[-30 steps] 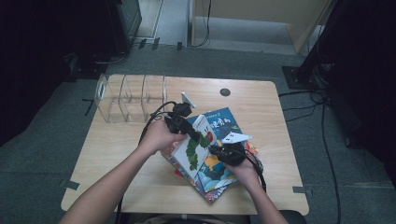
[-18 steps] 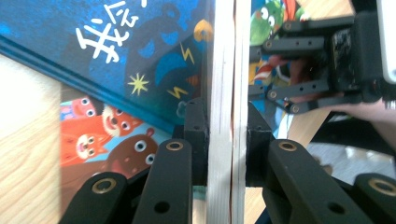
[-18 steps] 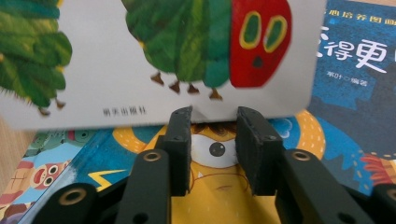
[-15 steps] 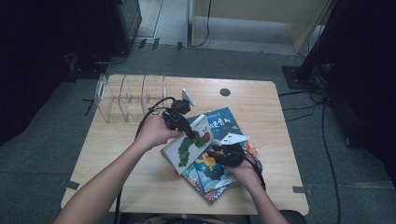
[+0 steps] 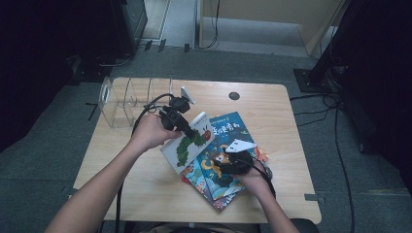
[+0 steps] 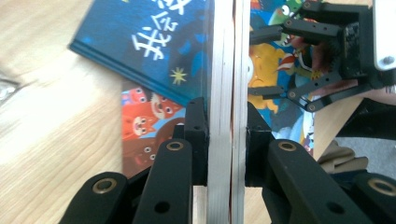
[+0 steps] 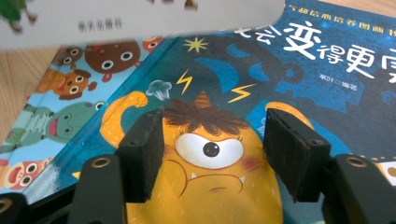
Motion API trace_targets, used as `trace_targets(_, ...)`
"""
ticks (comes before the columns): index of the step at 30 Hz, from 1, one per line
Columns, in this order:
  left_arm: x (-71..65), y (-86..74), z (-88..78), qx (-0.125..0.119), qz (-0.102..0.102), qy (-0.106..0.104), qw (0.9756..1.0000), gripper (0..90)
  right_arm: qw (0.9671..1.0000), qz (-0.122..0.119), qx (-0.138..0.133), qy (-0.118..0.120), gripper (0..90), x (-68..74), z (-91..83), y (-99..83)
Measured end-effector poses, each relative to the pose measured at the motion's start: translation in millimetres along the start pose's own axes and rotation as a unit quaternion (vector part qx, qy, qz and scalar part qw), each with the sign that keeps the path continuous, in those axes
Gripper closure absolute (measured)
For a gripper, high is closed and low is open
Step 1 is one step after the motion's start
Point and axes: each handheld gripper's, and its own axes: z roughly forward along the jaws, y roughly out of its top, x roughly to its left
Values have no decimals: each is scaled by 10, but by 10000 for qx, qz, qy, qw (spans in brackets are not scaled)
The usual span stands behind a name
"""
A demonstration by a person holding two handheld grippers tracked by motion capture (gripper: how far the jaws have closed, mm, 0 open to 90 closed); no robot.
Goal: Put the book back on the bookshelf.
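Caterpillar book [image 5: 187, 145], white-covered, is clamped by its edge in the left gripper [image 5: 180, 124] and lifted clear of the stack, tilted, with its lower corner toward 6 o'clock over the books beneath. In the left gripper view the pads press on both faces of the book's white page block [image 6: 227, 93], the jaws drawn in tight on it. Blue monster book [image 5: 221, 155] lies flat on top of the stack near table centre, extending from 12 to 5 o'clock of the lifted book. A further picture book [image 7: 56, 107] with animal faces sits beneath it. The right gripper [image 5: 233, 162] rests low over the blue cover at about 4 o'clock of the caterpillar book; its jaws have just been opening and now stand wide apart with nothing between them, the pads [image 7: 142, 151] framing the yellow one-eyed figure. A clear divided rack [image 5: 128, 99] stands at 10 o'clock on the wooden table [image 5: 291, 121].
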Motion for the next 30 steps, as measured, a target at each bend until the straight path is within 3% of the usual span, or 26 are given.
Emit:
trace_targets(4,53,-42,-74,-15,-29,154,9999,778,10000,-52,15,-9,361,3,2,1)
trace_targets(30,341,-328,-353,-110,-224,468,9986,779,9999,-87,52,27,313,-13,14,10)
